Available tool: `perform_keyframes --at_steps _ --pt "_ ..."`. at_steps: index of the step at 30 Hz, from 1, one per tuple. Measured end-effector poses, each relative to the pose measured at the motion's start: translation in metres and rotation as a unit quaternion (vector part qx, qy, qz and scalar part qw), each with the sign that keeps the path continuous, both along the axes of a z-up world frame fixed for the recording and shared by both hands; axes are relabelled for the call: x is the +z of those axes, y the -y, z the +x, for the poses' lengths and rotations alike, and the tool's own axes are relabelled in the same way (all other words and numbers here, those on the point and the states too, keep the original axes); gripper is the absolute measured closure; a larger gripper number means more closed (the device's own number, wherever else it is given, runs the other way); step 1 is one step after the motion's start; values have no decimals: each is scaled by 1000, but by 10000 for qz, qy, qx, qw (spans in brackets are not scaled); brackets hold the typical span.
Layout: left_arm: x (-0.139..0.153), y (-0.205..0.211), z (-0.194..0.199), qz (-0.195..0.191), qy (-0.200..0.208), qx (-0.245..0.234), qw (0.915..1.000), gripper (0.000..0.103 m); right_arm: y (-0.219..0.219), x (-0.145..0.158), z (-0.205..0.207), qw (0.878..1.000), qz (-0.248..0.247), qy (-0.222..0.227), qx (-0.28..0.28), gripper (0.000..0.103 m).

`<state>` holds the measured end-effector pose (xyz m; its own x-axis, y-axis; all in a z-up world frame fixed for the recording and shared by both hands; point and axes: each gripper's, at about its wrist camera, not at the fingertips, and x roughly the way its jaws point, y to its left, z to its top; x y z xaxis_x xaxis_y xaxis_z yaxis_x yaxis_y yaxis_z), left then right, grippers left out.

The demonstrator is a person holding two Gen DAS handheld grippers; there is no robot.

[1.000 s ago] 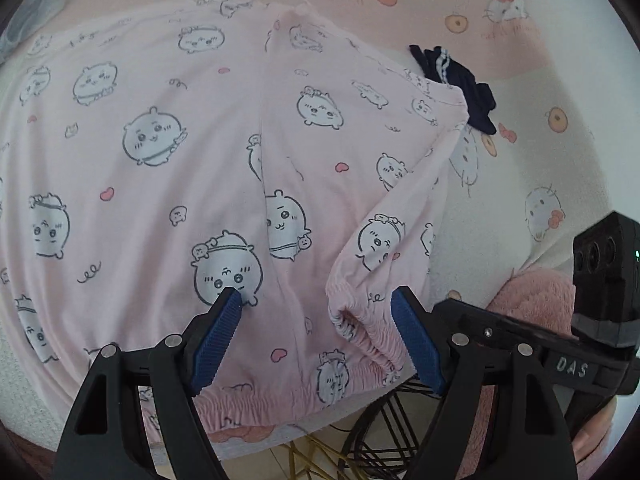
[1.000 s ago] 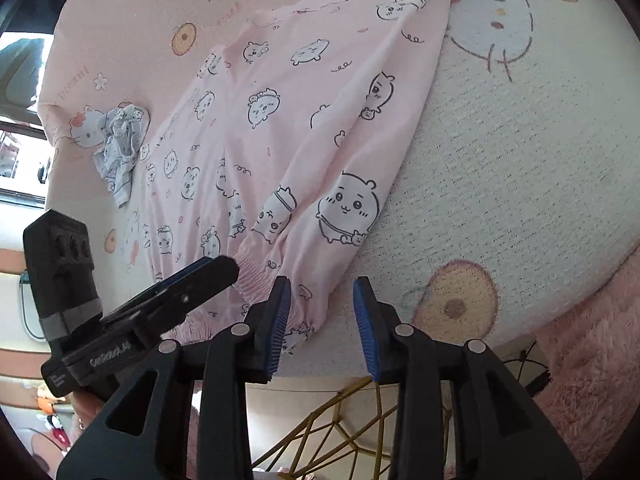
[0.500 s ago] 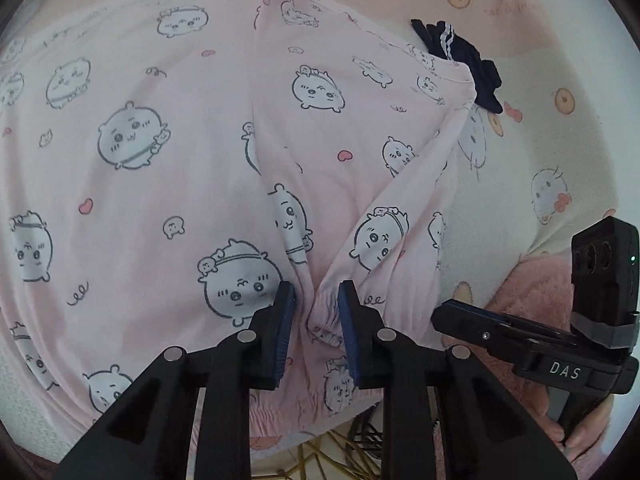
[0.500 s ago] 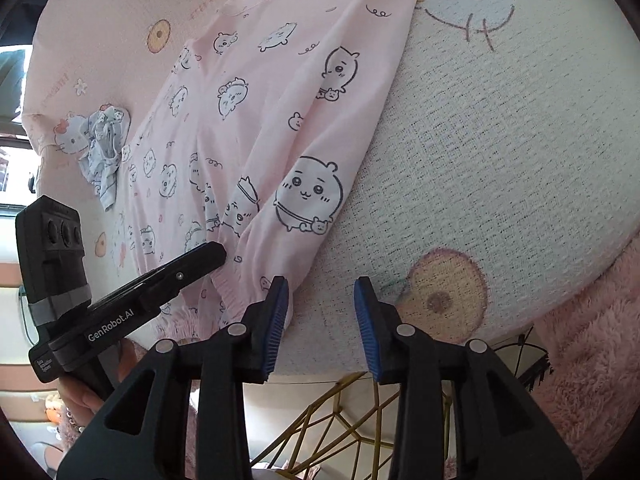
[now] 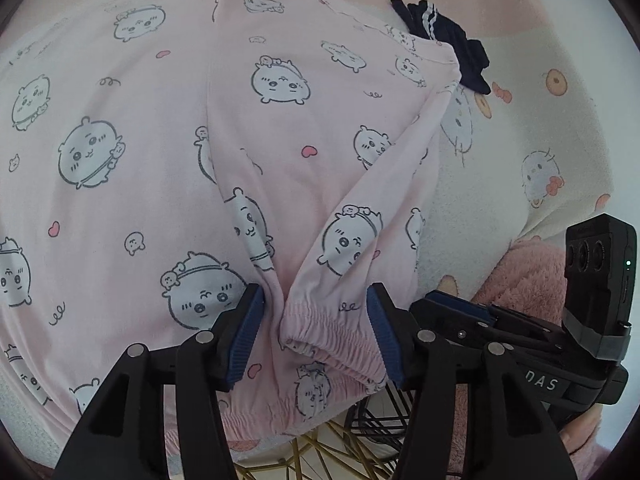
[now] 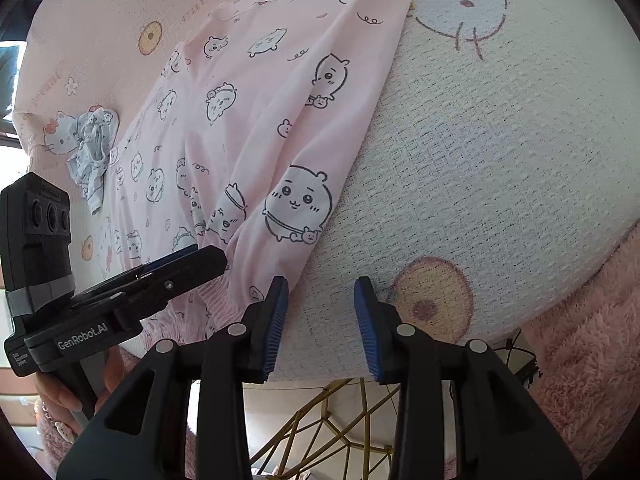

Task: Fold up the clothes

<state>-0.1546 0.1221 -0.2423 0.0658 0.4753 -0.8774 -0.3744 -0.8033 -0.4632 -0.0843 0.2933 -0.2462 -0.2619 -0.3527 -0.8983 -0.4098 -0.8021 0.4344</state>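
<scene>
Across a bed covered with a cartoon-cat spread lies the pink pyjama garment, printed with round white creatures, spread flat with one sleeve folded in over its body. At the near edge of the bed, the left gripper points steeply down at the sleeve's gathered cuff; its blue fingers are opening, the cuff lies between them, and the pads do not press it. Just to the right, the right gripper hovers over bare bedspread beside the sleeve's edge, its fingers spread partway with nothing between them. A dark navy garment lies at the far corner of the pink one, and a crumpled pale blue cloth rests on the bed beyond its other side. Fluffy pink fabric shows at the lower right
</scene>
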Motion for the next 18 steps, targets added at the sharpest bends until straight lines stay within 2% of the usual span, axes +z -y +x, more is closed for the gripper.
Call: perform_keyframes --at_steps 1,2,6,9,12,14,16,18 --pt "2 -1 0 36 12 -37 10000 63 0 0 0 10000 5 -1 -4 68" --pt "3 0 1 58 14 -58 10000 68 0 0 0 10000 4 9 -13 68" --pt "9 5 0 118 18 -22 9999 68 1 -1 -1 10000 39 40 11 68" --pt "22 10 -2 330 -208 36 9992 69 5 0 -4 9998 160 49 94 68" --pt "22 4 -8 185 -380 38 9991 68 14 1 -9 9988 384 14 299 68" --pt "12 -5 -11 24 -327 -78 9994 68 22 2 -13 9969 606 -12 506 64" --pt "-4 -15 -12 -406 -184 -245 9987 67 30 4 -14 9945 744 -46 741 63" --pt "-3 -20 -6 -558 -373 -437 9968 67 30 6 -13 9942 739 -86 772 63"
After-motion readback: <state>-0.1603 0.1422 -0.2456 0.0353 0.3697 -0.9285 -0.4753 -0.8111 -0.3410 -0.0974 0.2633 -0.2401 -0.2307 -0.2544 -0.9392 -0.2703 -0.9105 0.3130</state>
